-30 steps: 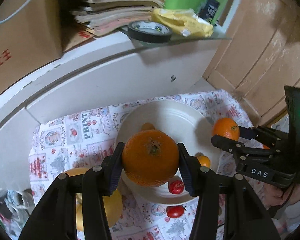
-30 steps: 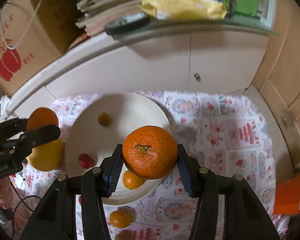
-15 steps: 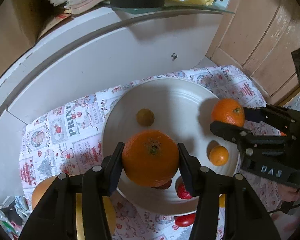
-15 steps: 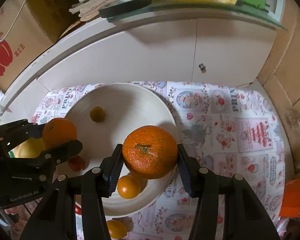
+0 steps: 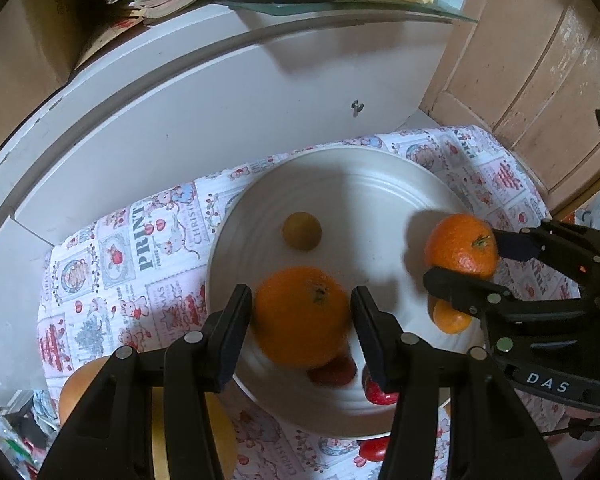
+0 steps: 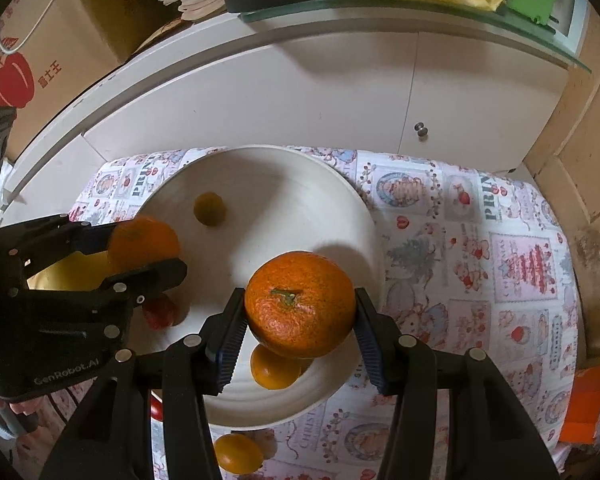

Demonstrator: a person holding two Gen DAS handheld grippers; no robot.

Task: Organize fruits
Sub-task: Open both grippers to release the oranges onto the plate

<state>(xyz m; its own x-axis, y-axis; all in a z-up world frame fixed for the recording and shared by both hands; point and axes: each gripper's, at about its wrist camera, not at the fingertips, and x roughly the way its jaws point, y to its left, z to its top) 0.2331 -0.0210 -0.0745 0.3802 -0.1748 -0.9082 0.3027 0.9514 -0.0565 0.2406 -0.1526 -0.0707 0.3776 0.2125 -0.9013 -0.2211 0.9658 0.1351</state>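
Two oranges hang over a white plate (image 5: 340, 168) on a printed cloth. My left gripper (image 5: 301, 298) is shut on one orange (image 5: 302, 316) above the plate's near-left part. My right gripper (image 6: 300, 300) is shut on the other orange (image 6: 300, 308) above the plate's near-right part. Each shows in the other view: the right gripper (image 5: 464, 256) with its orange (image 5: 462, 244), the left gripper (image 6: 140, 248) with its orange (image 6: 144, 242). In the plate lie a small yellow-green fruit (image 5: 302, 230), a small orange fruit (image 6: 274, 368) and a red tomato (image 6: 160, 312).
A large yellow fruit (image 6: 72, 272) lies left of the plate, and a small orange fruit (image 6: 238, 454) and a tomato (image 5: 374, 448) lie on the cloth (image 6: 460, 260) in front. A white cabinet (image 6: 300, 92) stands close behind, a wooden door (image 5: 540, 60) to the right.
Both grippers have sunk toward the plate with their oranges still held. The plate now looms larger, and the shelf has slid toward the top edge.
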